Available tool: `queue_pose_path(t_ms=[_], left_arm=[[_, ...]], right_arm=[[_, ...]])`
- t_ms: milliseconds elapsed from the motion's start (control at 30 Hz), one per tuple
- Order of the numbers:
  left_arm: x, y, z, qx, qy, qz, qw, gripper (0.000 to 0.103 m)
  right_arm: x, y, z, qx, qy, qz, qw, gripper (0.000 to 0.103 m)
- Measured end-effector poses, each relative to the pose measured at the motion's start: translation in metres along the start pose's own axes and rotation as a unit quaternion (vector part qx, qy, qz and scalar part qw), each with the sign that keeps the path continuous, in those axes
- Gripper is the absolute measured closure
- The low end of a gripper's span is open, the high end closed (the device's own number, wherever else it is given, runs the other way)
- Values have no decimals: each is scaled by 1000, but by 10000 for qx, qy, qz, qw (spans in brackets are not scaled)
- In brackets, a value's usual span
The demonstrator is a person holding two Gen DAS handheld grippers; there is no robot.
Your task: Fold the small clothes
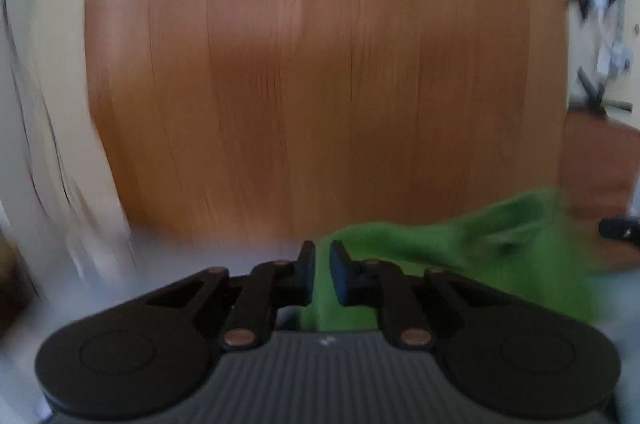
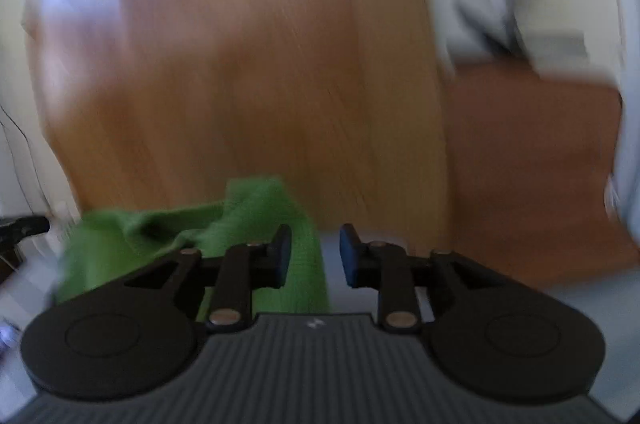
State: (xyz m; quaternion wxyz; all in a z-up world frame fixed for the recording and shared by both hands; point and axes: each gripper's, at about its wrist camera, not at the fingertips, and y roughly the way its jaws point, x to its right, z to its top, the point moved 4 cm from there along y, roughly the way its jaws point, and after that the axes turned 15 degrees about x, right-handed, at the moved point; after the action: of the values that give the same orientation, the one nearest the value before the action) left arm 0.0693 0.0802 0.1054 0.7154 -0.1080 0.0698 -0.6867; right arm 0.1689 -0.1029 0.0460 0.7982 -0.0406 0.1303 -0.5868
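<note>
The left tongs (image 1: pixel 322 256) are seen almost together, with only a narrow slit between the two dark pads; green fabric shows in and below that slit, though it cannot be told from the blurred left wrist view whether the fabric is pinched. The right tongs (image 2: pixel 315 244) are held apart, with nothing pressed between the pads; the left pad lies in front of the green cloth, the other in front of a pale surface.

The green garment (image 1: pixel 460 248) is a small piece of bright green fabric. In the right wrist view (image 2: pixel 240 220) a fine ribbed or knitted weave is made out on it, and it is bunched into soft folds with a dark crease near its middle. It lies close to both tongs, spread to the right of the left pair and to the left of the right pair, low in both views.

Beyond it, a broad wooden panel (image 1: pixel 320 83) of orange-brown grain fills both views. Everything is heavily smeared by motion.
</note>
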Motion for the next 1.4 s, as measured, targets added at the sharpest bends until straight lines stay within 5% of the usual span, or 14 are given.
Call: queue_pose_path(t_ms=[133,233,367,433,467,500,600,767,833,900,967,1067,1167,1400], left_arm=[[-20,-31,-62,-59,-350,-241,9991,90],[-35,-51,-84,-344,-779,-644,9943,87],[-34,-75,-99,-574,-590,-1049,9911,60],[-27,-88,-106,-685,-458,-1225,9890,57],[-26,-93,-111,-754,-441,-1290,9878,57],[-24,-97,-116,-833,-437,-1352,9863,57],[-23,-105,-126,-948,-465,-1413,9843,55],[-17,-111,-136,-1069,-609,-1385,9827,53],[-13,-112,-140,-1155,-652,-1390,9814,53],[-9,-110,-144,-1229,-636,-1368,9809,51],[-8,-112,-145,-1261,-629,-1340,9809,50],[-12,-116,-147,-1341,-724,-1402,9783,48],[-16,-120,-147,-1502,-799,-1436,9749,48],[-21,-141,-153,-1710,-1084,-1544,9670,48]], right_arm=[[-1,-49,-33,-171,-83,501,9986,67],[-16,-80,-46,-411,8,935,9948,30],[-46,-91,-81,-1095,-458,1290,9845,24],[-49,-81,-103,-1505,-717,1210,9785,35],[-47,-78,-111,-1614,-746,1239,9762,77],[-43,-79,-114,-1656,-673,1281,9755,95],[-25,-86,-79,-1261,-403,1270,9830,98],[50,-102,13,-30,-529,137,9985,98],[89,-94,35,375,-1247,-910,9873,98],[137,-83,41,502,-1708,-2218,9587,89],[180,-88,38,191,-1064,-2715,9563,74],[195,-129,23,395,556,-1970,9780,74],[159,-159,-12,-148,1338,-557,9893,69],[29,-211,-94,-1287,40,1609,9785,59]])
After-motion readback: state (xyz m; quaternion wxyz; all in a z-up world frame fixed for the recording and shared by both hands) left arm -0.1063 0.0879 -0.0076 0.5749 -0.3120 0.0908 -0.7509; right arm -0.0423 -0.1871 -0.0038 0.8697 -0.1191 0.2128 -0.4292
